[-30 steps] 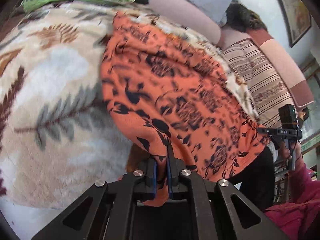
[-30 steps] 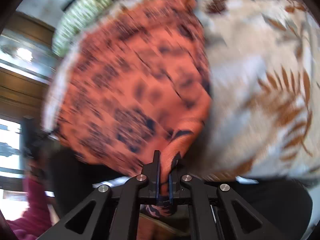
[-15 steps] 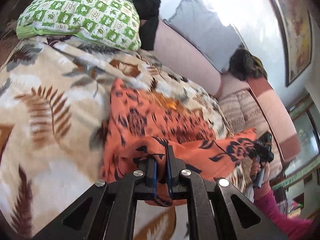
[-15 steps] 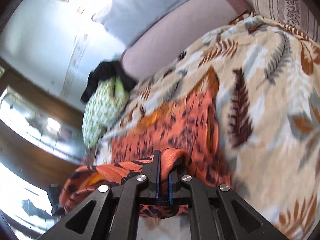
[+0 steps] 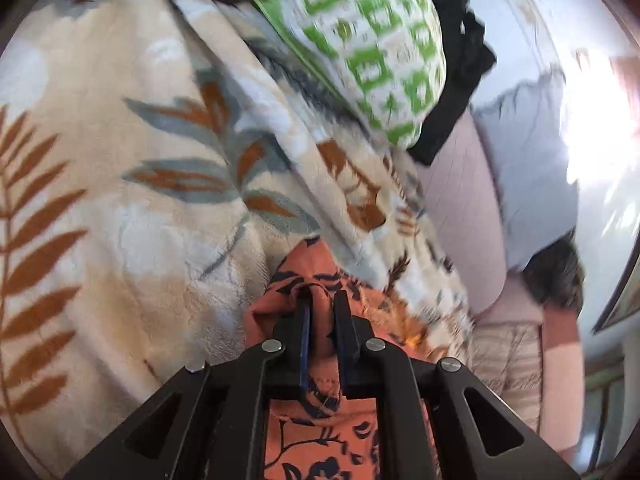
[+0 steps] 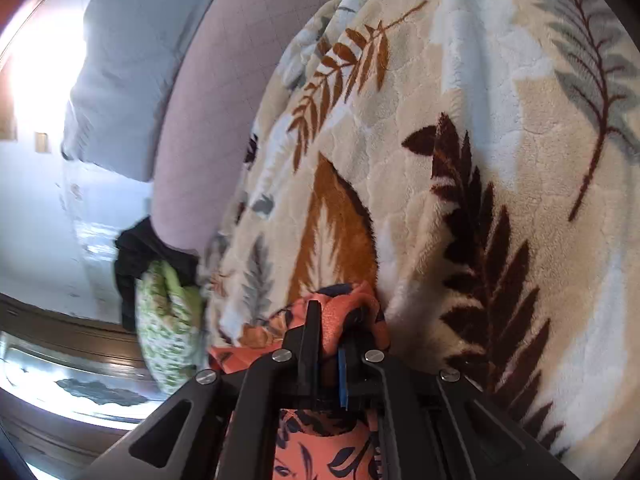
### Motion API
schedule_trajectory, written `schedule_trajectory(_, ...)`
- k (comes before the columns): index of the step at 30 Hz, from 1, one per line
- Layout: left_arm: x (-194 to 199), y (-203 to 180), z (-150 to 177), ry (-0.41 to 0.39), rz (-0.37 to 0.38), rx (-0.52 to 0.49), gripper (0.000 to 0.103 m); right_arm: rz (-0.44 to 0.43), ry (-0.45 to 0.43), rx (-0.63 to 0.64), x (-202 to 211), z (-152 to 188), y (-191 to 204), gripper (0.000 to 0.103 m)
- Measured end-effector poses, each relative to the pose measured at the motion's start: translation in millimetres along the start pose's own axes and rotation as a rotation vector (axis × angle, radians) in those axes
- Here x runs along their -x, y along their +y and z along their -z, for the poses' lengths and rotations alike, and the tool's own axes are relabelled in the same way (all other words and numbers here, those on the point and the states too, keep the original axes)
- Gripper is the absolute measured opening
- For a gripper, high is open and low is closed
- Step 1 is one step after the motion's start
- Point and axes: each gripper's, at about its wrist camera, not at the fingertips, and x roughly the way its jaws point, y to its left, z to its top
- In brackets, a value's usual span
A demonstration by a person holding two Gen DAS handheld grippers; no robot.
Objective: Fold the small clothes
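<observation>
Orange garment [image 5: 316, 280] mostly hidden behind gripper frames, cut off at bottom edges. Green-patterned pillow [image 5: 376, 40] smeared by motion blur, cropped at top. Dark cloth [image 6: 136, 248] behind it too blurred to identify.

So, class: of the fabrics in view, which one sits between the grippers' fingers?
The orange garment with dark floral print, unlike the leaf-patterned blanket or the green-checked pillow.

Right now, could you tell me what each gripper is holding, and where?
Both hold the orange garment: right gripper clamps a bunched edge; left gripper, jaws opening, has a fold between them.
</observation>
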Motion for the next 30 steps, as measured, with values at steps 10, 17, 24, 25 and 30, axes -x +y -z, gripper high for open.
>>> schedule_trajectory(10, 93, -61, 87, -0.27, -0.113, -0.185, 0.062, -0.02, 0.025, 0.065, 27, 4, 21, 0.013)
schedule_trajectory(17, 41, -59, 151, -0.106, -0.278, -0.233, 0.062, -0.056, -0.043, 0.108, 57, 30, 41, 0.087)
schedule_trajectory(24, 29, -54, 156, -0.112, -0.322, -0.276, 0.062, 0.243, 0.148, 0.505, -6, 115, 91, 0.072)
schedule_trajectory(25, 28, -52, 156, -0.107, -0.323, -0.282, 0.062, 0.286, 0.17, 0.558, -20, 125, 92, 0.067)
schedule_trajectory(30, 24, -45, 147, -0.08, -0.305, -0.272, 0.062, 0.491, 0.135, 0.745, -94, 134, 113, 0.058)
